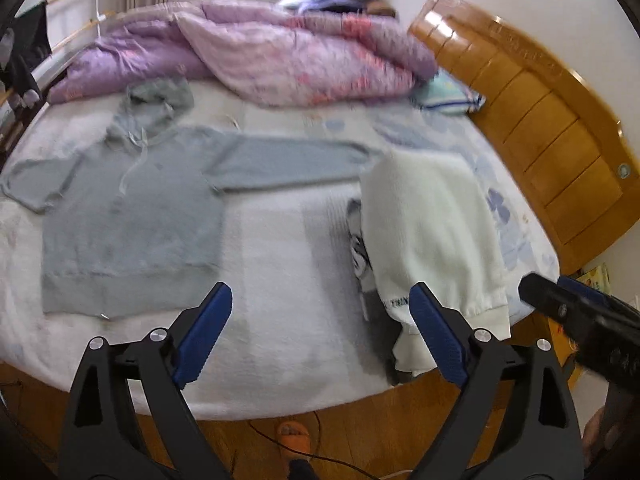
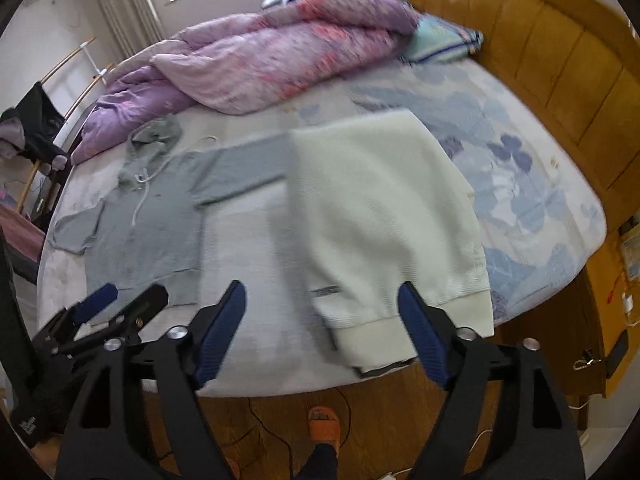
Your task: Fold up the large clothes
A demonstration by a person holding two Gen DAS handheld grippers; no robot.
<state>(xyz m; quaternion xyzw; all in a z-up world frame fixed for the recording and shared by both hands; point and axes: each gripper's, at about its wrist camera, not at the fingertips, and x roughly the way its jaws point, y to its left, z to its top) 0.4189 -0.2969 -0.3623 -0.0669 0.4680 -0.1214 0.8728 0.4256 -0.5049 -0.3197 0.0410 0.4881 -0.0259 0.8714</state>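
Hoodie (image 1: 132,208), grey, lies face up and spread flat on the bed (image 1: 280,320); its hood is toward the purple quilt (image 1: 248,60), its hem toward you at the near edge, one sleeve stretched out sideways until it meets the white sweater (image 1: 432,240). That sweater looks already folded; it lies near the headboard (image 1: 540,128) side, its cuffed end overhanging the bed edge. Your left gripper (image 1: 320,336) and right gripper (image 2: 322,330) both hover above the near edge with jaws spread wide, nothing between them. Judgement: the hoodie is soft, limp knit, light but bulky; it will sag and drag, not slide stiffly. Pinch through thick parts, such as the sleeve cuff, shoulder seam or ribbed hem corner, rather than the loose drawstrings (image 1: 136,160). Frames are blurred, so fine wrinkles cannot be read.
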